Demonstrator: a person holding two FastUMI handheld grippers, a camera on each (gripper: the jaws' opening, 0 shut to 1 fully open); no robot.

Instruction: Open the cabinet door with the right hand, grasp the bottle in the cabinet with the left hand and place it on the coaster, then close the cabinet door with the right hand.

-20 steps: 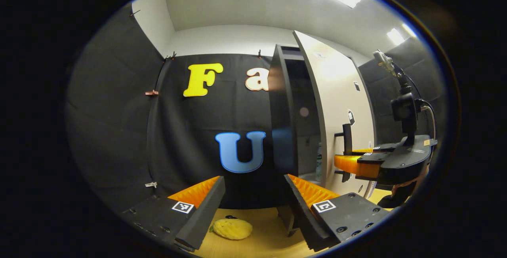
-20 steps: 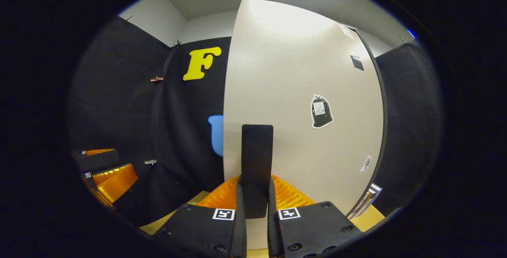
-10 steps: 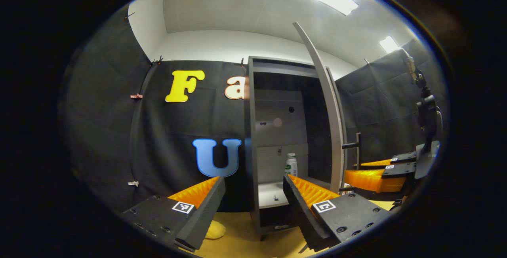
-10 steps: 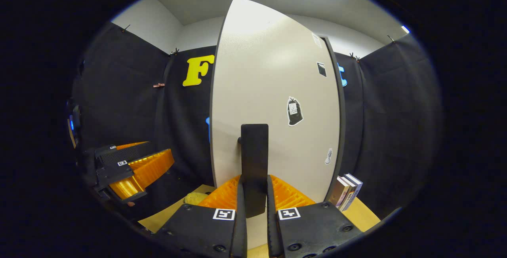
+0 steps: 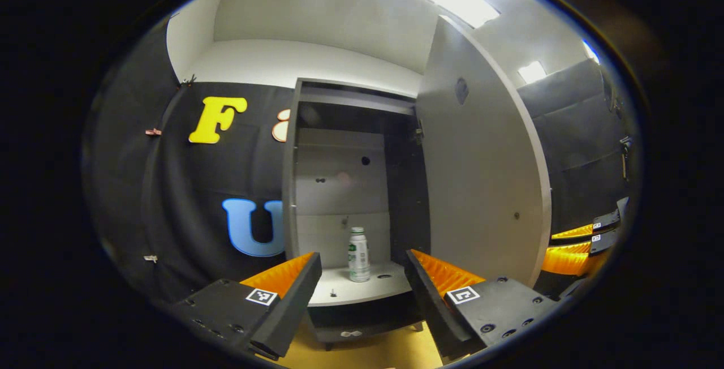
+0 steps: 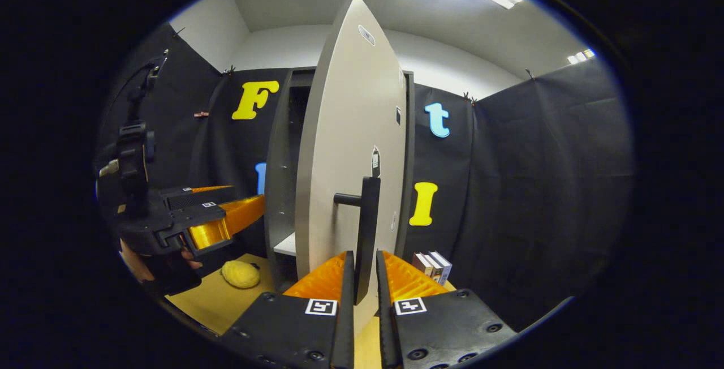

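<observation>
The tall grey cabinet (image 5: 345, 188) is shown with its pale flat door (image 5: 481, 176) swung wide on the right-hand hinges. In the left gripper view, a small white bottle with a green label (image 5: 358, 254) is seen standing upright on the white shelf (image 5: 350, 290) inside the cabinet, framed between the fingers of the left claw (image 5: 362, 295), which are spread well apart with nothing held between them. The bottle is set apart from both fingers, farther back in the compartment.

In the right gripper view, the door (image 6: 345, 148) is presented nearly edge-on, and its black vertical bar handle (image 6: 367, 233) is clamped between the nearly closed fingers of the right claw (image 6: 365, 284). The left claw (image 6: 226, 224) is seen at the left of this view, held ahead of the open cabinet front. A lumpy yellow object (image 6: 240, 274) is seen lying on the yellow-brown tabletop (image 6: 198, 301) below it, and a few books (image 6: 432, 266) are stood upright beside the cabinet at the right.
</observation>
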